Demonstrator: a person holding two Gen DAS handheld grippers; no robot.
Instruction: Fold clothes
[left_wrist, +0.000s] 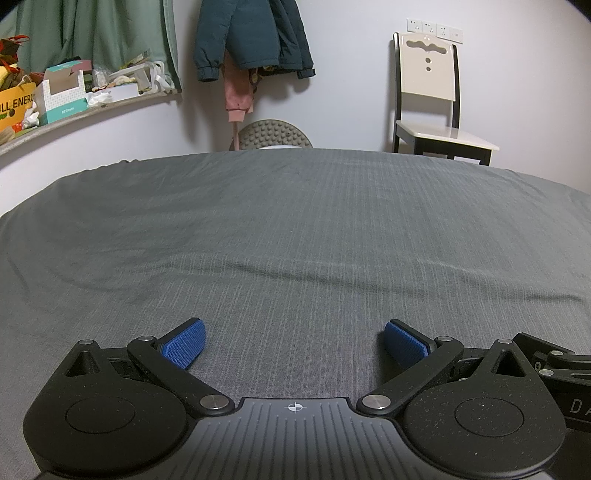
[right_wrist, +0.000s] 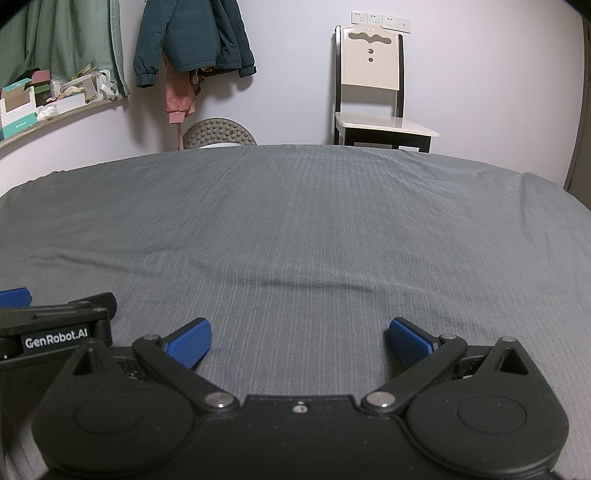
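Left black two-finger gripper with blue ribbed pads (left_wrist: 293, 341): jaws spread wide, empty, low over grey striped bedsheet (left_wrist: 295, 229). Right black gripper with blue pads (right_wrist: 299, 341): also wide open, empty, just beside the left one. No garment to fold visible on sheet; its place and long axis cannot be told. Cream-and-black wooden chair (right_wrist: 373, 92) beyond far edge.

Light: dim, even indoor — we see soft shadows beside the chair (right_wrist: 371, 88).
Focus: sharp throughout.
Edges: fisheye bending — dark corners above the chair.
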